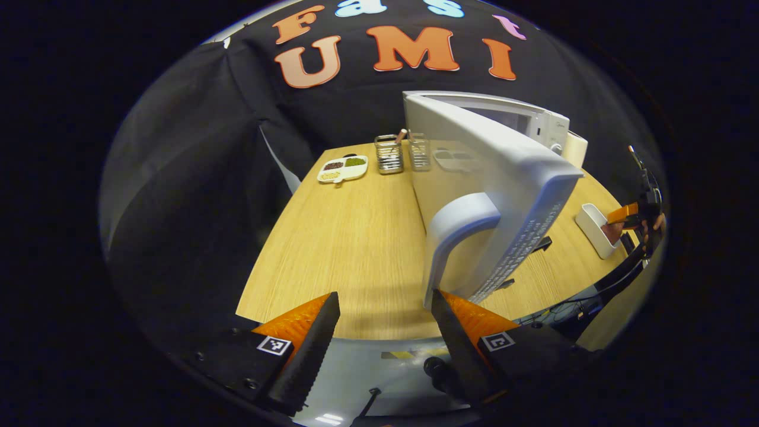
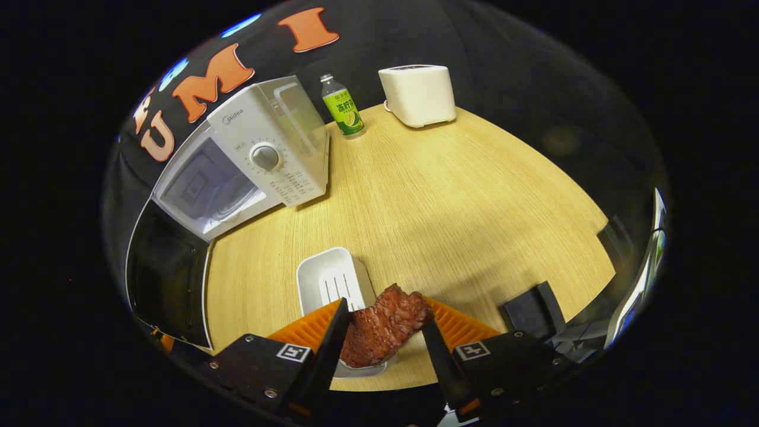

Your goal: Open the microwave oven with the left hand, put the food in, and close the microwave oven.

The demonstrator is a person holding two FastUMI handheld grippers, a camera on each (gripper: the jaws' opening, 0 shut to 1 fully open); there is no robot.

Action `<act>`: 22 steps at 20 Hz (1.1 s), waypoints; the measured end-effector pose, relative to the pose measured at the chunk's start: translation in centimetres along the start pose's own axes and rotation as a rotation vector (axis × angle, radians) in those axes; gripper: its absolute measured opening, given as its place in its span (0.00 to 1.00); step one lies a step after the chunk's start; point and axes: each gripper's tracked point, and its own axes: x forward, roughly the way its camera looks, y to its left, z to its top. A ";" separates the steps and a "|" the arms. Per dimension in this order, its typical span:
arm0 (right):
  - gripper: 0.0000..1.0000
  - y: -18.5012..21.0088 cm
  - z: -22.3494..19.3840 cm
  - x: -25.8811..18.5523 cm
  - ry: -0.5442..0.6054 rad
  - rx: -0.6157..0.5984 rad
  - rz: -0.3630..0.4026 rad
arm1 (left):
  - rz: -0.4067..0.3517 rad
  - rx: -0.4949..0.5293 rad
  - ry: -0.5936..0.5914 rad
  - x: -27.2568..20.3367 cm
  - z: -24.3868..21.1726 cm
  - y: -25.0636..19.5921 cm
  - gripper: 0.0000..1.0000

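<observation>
My left tool gapes empty beside the swung-out microwave door, which hides the oven cavity from it. My right tool clamps the meat above the white tray; bottle and toaster stand behind on the table.

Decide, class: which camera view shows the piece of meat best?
The right gripper view: the meat sits close up between the right gripper fingers, above the white tray. The left gripper view shows just a small red patch far off.

One microwave, one toaster, one bottle, two mesh holders, one sectioned plate, one white tray, one meat piece.
</observation>
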 end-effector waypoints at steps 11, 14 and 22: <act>0.24 2.0 0.9 -0.8 -0.029 0.153 0.095 | 0.143 -0.016 -0.022 0.1 -0.2 6.4 0.92; 0.20 3.1 1.3 -1.7 -0.051 0.136 0.104 | 0.146 -0.010 -0.025 0.6 0.1 6.6 0.92; 0.19 3.5 1.8 -3.1 -0.085 0.048 0.064 | 0.154 -0.021 -0.045 1.3 1.0 7.0 0.92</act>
